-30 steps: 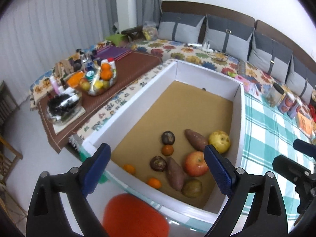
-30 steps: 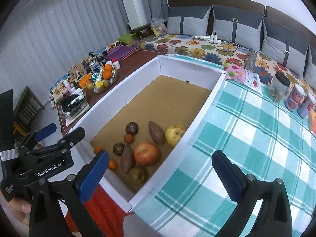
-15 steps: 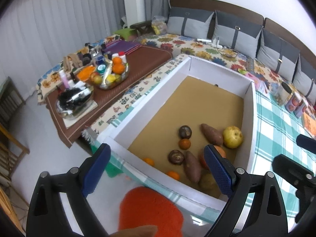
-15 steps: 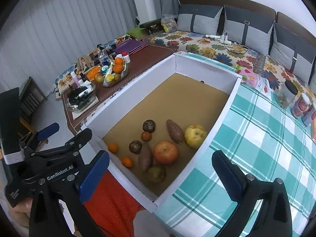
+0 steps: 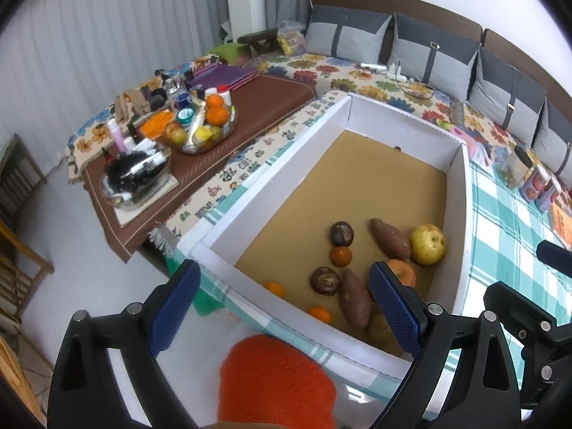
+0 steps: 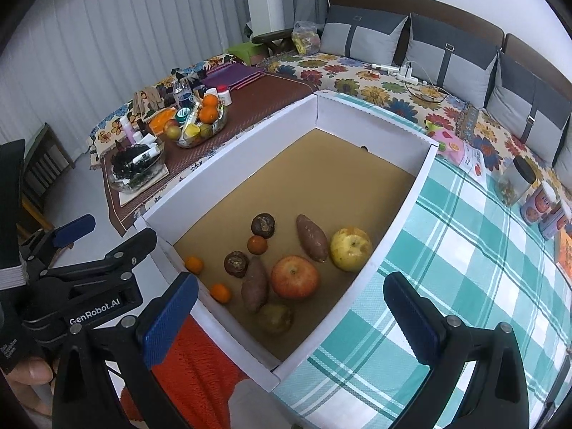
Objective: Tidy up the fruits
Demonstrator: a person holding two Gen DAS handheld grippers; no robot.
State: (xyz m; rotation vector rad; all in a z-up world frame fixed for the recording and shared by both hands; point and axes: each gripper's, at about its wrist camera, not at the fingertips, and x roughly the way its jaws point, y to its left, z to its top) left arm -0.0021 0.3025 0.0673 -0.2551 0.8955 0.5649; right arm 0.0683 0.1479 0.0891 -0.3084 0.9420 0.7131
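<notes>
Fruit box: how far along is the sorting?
Barely begun, by the look of it. The red apple, yellow apple and sweet potatoes lie jumbled together in the white box. The left gripper and right gripper both hang open and empty, so everything remains.

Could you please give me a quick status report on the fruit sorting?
Left gripper and right gripper open, empty. Fruit loose in white box, red apple nearest. Nothing blocking.

In the left wrist view the left tongs [image 5: 282, 302] cover part of the red apple [image 5: 405, 271] and most of the brownish fruit [image 5: 377, 327] below it. The near box wall [image 5: 286, 316] hides the base of two small oranges [image 5: 274, 289]. The jars [image 6: 536, 207] are too blurred to read.
</notes>
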